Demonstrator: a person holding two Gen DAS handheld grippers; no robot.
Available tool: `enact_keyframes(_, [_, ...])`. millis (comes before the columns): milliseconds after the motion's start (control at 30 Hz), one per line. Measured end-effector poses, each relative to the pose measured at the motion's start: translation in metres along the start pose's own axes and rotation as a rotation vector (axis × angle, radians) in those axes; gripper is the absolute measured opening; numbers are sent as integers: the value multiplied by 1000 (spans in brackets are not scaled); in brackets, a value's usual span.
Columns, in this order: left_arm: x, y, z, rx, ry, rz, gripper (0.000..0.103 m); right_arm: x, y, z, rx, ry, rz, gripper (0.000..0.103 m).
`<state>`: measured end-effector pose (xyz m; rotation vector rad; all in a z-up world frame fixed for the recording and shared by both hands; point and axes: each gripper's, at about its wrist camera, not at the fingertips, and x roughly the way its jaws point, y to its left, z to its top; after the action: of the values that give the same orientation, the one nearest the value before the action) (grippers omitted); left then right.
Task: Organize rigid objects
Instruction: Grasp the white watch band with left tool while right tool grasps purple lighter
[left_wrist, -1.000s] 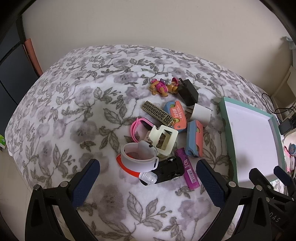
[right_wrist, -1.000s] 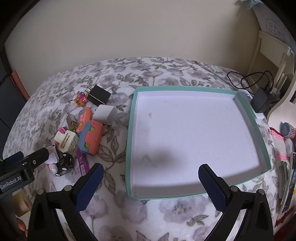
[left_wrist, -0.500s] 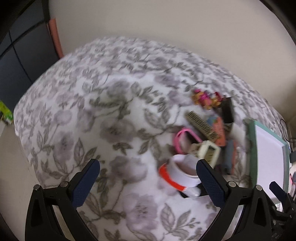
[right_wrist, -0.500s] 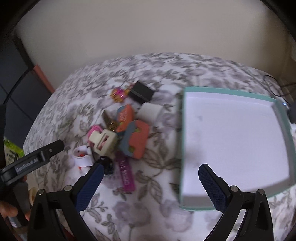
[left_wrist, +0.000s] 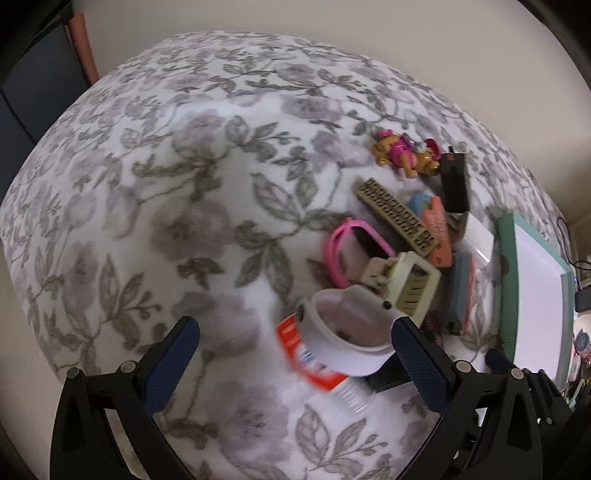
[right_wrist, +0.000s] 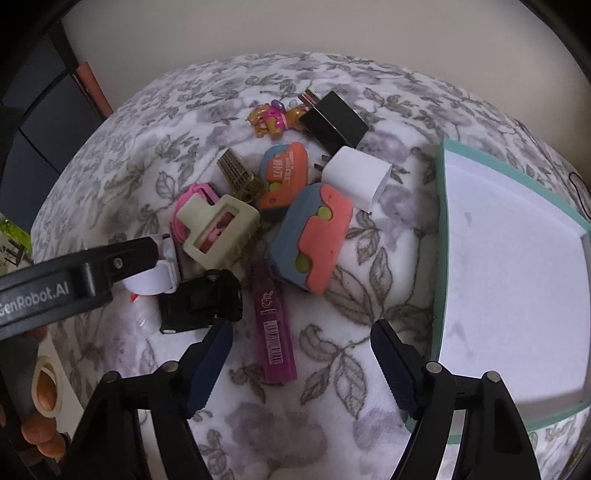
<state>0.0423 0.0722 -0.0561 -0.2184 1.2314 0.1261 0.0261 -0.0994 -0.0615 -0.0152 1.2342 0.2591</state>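
Note:
A pile of small rigid things lies on the floral bedspread, left of a teal tray (right_wrist: 437, 240) with a white floor. My right gripper (right_wrist: 303, 369) hangs over the pile's near edge. Its jaws are closing with a purple bar (right_wrist: 273, 325) lying between them, and the pads are clear of it. A black toy car (right_wrist: 199, 302) sits by its left finger. My left gripper (left_wrist: 295, 365) stands open over a white band (left_wrist: 347, 332) and an orange tube (left_wrist: 306, 350), touching neither. In the right wrist view its finger (right_wrist: 74, 280) reaches in from the left.
The pile also holds a blue-and-coral case (right_wrist: 314, 240), a white charger (right_wrist: 358, 177), a black charger (right_wrist: 332, 122), a cream clip (right_wrist: 218, 229), a pink ring (left_wrist: 340, 243), a gold comb (left_wrist: 399, 218) and a toy figure (left_wrist: 402, 155). The bed's edge drops off at the left.
Both views have swung left from the tray onto the pile and come lower. The right fingers stand closer together, now around the purple bar. The left gripper now straddles the white band.

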Motion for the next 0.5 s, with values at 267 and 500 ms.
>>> enact_keyframes(267, [10, -22, -2, 93, 35, -19, 97, 13, -2, 0, -6, 46, -4, 64])
enact_keyframes(500, [16, -25, -3, 107, 55, -30, 77, 16, 7, 3, -33, 26, -24, 53])
